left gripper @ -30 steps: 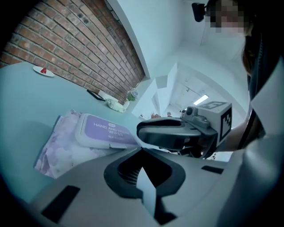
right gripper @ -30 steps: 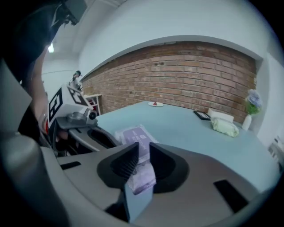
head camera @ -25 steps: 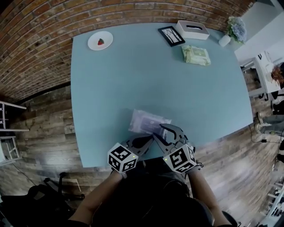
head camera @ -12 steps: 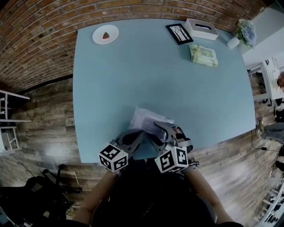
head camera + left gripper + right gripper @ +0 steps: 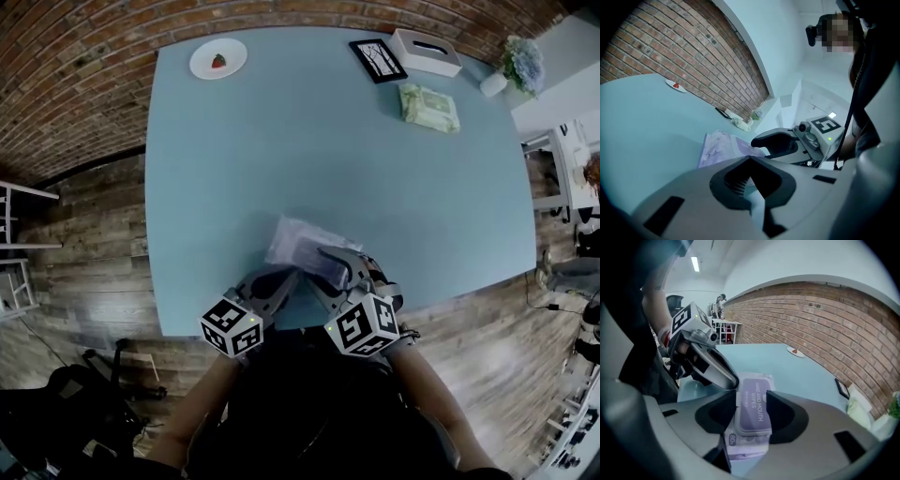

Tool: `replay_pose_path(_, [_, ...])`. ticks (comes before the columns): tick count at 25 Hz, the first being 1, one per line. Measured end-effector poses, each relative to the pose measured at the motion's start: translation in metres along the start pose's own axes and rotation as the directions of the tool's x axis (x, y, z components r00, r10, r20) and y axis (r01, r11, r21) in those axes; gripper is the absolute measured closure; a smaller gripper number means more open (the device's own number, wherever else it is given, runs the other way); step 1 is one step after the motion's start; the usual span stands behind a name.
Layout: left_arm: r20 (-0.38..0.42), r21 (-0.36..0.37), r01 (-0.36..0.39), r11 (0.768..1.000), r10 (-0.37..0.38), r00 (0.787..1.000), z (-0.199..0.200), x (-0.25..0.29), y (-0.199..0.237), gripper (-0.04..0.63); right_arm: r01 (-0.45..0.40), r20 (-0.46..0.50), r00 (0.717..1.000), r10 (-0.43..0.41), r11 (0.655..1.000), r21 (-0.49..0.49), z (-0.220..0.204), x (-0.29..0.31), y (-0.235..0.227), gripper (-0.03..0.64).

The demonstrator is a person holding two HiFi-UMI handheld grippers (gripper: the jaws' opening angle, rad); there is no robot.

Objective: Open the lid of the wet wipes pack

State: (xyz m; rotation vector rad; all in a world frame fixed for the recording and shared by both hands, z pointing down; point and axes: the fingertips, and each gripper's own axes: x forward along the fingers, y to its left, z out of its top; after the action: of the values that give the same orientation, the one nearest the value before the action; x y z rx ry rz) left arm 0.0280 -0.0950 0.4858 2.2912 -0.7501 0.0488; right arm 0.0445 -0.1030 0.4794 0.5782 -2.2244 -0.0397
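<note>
Wet wipes pack (image 5: 300,244), near edge of counter (image 5: 216,178); long axis in line with right tongs (image 5: 751,398), released, jaws just opening, lid (image 5: 754,411) between them. Left tongs (image 5: 750,158) clenched beside pack.

Right claw (image 5: 752,401): my jaws have just been opening; lid (image 5: 753,413) sits between them.
Left claw (image 5: 284,279): I've brought it up; wet wipes pack (image 5: 298,239) now at its tip.

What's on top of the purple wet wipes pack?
Its purple lid, lying flat and shut. The right gripper is over it; its jaws have just been opening and stand apart on either side of the lid. The wipes beneath are covered.
</note>
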Motion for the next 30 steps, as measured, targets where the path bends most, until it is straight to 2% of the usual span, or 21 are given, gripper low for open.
replay_pose_path(10, [0.019,0.014,-0.035,0.999,0.034,0.999,0.000,0.001,-0.001,0.584,-0.069,0.005,0.998,0.069,0.998,0.002,0.001,-0.003,0.007,0.485])
replay_pose_path(23, [0.012,0.024,-0.032,0.999,0.032,0.999,-0.001,0.001,0.000,0.584,-0.163,0.045,0.986,0.161,0.985,0.049,0.010,-0.009,0.009,0.539])
replay_pose_path(30, [0.008,0.037,-0.034,0.999,0.034,0.999,-0.002,0.002,0.000,0.584,-0.164,0.079,0.984,0.158,0.985,0.062,0.016,-0.017,0.003,0.546])
